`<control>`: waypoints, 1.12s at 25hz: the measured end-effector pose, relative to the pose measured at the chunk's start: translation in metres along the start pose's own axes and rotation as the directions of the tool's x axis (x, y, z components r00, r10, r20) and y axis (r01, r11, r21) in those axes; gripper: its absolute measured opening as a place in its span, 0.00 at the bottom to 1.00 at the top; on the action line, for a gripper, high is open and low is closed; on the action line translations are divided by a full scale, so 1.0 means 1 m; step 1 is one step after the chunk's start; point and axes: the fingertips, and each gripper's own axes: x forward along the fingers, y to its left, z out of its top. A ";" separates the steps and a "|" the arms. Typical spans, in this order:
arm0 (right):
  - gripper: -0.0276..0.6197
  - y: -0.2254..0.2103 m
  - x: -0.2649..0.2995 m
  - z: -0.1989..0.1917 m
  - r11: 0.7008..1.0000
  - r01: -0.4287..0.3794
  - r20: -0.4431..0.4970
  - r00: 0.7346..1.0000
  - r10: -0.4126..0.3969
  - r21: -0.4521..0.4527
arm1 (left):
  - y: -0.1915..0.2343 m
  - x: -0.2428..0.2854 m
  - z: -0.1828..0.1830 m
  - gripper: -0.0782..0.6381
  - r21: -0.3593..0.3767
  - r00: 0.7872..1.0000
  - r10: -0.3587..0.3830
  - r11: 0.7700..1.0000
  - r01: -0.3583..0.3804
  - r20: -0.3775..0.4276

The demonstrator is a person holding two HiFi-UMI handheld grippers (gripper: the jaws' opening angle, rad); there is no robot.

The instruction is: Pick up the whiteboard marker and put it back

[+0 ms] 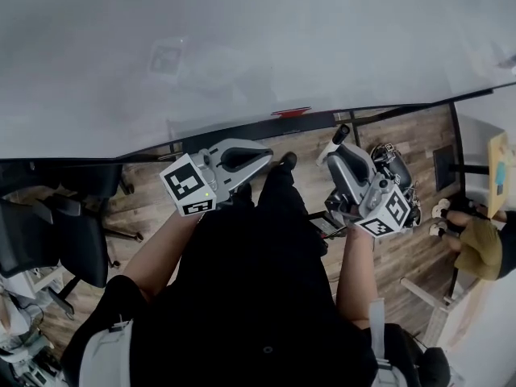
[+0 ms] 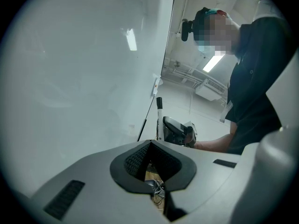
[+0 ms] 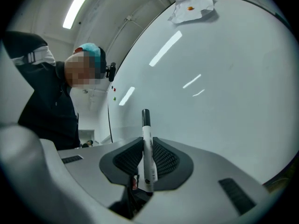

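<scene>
My right gripper (image 1: 334,148) is shut on the whiteboard marker (image 3: 147,149), a white barrel with a black cap (image 1: 341,133) that sticks up past the jaw tips toward the whiteboard (image 1: 242,47). In the right gripper view the marker stands upright between the ribbed pads (image 3: 161,158), close to the board's surface (image 3: 210,78). My left gripper (image 1: 264,158) is shut with nothing in it, held beside the board's lower edge. In the left gripper view the marker (image 2: 159,110) and the right gripper (image 2: 178,132) show ahead, with the board (image 2: 70,78) on the left.
A red piece (image 1: 292,111) sits on the board's bottom rail. A crumpled white cloth (image 3: 191,6) hangs at the board's top. A black office chair (image 1: 56,224) stands left on the wood floor, and another person (image 1: 476,244) is at the right.
</scene>
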 end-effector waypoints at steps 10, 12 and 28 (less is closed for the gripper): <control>0.15 -0.010 0.026 -0.027 0.960 -0.071 -0.298 0.954 -0.014 -0.270 | 0.015 -0.002 -0.007 0.13 -0.032 0.997 0.077 0.997 -0.076 0.017; 0.15 -0.013 0.030 -0.033 0.951 -0.100 -0.345 0.938 -0.008 -0.292 | 0.016 -0.002 -0.009 0.13 -0.033 0.996 0.093 0.995 -0.092 0.016; 0.15 -0.033 0.063 -0.113 0.795 -0.426 -0.678 0.734 0.025 -0.431 | 0.037 -0.042 -0.025 0.13 -0.081 0.960 0.276 0.959 -0.272 0.041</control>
